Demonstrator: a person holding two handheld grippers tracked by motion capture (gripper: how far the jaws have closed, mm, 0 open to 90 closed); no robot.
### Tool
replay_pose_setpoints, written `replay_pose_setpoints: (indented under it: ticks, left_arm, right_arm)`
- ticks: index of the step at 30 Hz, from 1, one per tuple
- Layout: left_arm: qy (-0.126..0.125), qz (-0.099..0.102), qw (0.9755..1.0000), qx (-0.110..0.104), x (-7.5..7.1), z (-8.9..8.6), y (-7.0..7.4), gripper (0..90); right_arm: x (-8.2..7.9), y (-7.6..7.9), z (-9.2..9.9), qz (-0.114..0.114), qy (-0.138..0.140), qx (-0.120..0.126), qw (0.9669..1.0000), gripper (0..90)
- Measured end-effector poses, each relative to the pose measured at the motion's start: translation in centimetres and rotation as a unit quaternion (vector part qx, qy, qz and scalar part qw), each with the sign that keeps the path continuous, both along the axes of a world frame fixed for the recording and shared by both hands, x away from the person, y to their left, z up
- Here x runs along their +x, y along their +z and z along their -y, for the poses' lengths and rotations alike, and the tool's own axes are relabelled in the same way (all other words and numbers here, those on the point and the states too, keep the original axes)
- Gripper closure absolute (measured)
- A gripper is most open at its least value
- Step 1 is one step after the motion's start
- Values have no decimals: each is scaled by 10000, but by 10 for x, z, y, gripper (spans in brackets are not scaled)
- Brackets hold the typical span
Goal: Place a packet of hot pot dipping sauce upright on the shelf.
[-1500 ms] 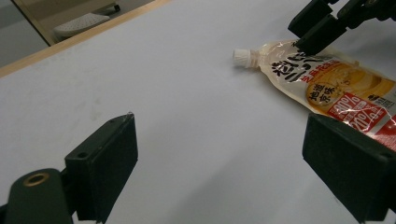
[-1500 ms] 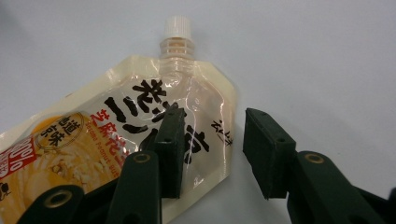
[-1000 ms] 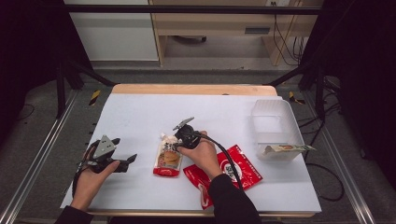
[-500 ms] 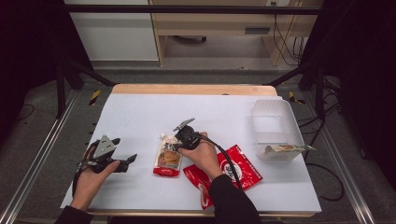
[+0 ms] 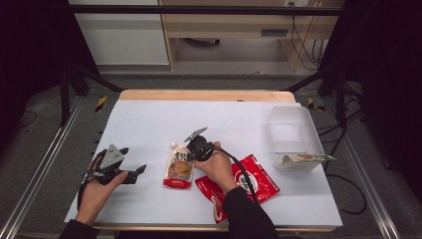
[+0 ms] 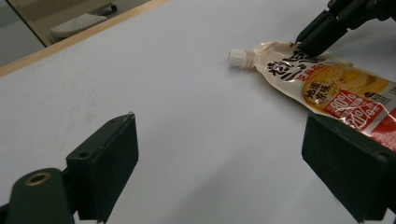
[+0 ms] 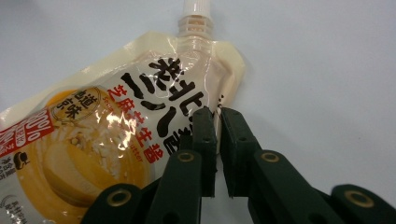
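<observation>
A cream and orange spout pouch (image 5: 179, 167) lies flat on the white table, its cap pointing away from the person. My right gripper (image 5: 188, 152) is at the pouch's upper right edge. Its jaws have just been closing and now stand shut on that edge just below the spout, as the right gripper view shows with the pouch (image 7: 107, 121) and the gripper (image 7: 217, 116). My left gripper (image 5: 140, 172) rests on the table to the left, open with nothing between its jaws (image 6: 224, 158). The left gripper view has the pouch (image 6: 336, 88) ahead of it.
A red flat packet (image 5: 251, 179) lies under the right forearm near the table's front edge. At the right stands a clear plastic bin (image 5: 293, 117) with a small packet (image 5: 306, 159) at its front rim. The white table (image 5: 149, 124) has open surface at the back.
The right gripper's jaws have drawn together on the pouch's edge. Both hands have kept their places and the pouch has not moved.
</observation>
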State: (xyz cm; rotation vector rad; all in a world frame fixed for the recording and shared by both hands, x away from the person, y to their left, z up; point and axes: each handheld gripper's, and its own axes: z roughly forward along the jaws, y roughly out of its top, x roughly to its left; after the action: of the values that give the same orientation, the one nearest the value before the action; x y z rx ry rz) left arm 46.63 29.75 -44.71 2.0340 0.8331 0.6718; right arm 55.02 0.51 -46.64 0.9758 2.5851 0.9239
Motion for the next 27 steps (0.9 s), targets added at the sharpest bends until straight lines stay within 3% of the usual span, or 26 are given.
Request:
replay_pose_setpoints:
  ticks: [5,14,19,27]
  left_arm:
    - [-19,-11,10000,-9,0,0,0,107]
    - [-51,-33,10000,-4,0,2,0,107]
    - [-67,-39,10000,-32,-1,2,0,107]
    - [-121,-44,9999,-93,-2,2,2,107]
  right_arm:
    - [-4,8,1,106,92,1,9999,898]
    - [-15,30,6,362,161,231,9989,900]
    - [-25,49,9,604,297,373,9970,900]
    - [-35,68,8,769,495,500,9946,900]
